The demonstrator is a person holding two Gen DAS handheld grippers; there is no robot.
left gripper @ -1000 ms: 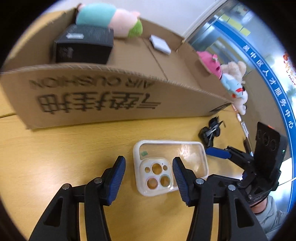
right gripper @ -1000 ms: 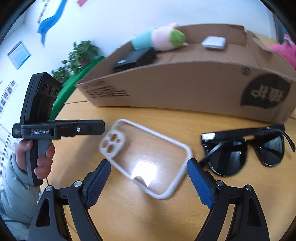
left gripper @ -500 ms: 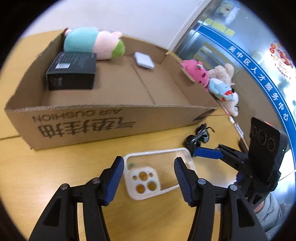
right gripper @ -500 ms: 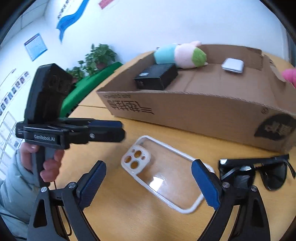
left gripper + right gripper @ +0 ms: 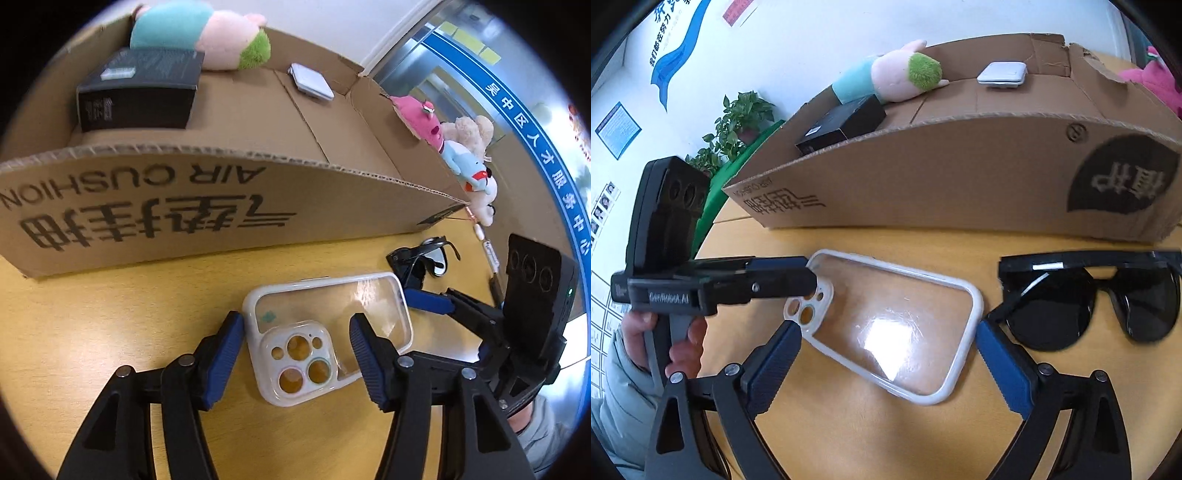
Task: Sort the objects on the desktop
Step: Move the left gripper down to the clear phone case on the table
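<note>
Straddling the phone case point(image 5: 325, 332) before the cardboard box point(image 5: 221, 206), both grippers' fingers are opening, touching nothing; left gripper point(image 5: 295, 354) brackets its camera end; right gripper point(image 5: 886, 354) its length.

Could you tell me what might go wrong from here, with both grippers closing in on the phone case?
1. Both grippers straddle the phone case, jaws opening; the left gripper at the camera end and the right gripper across its length could collide or pull against each other.
2. The case lies flat on the table, so the pads may slide over its thin rim.
3. The right gripper's far finger sits beside the sunglasses and may nudge them.
</note>
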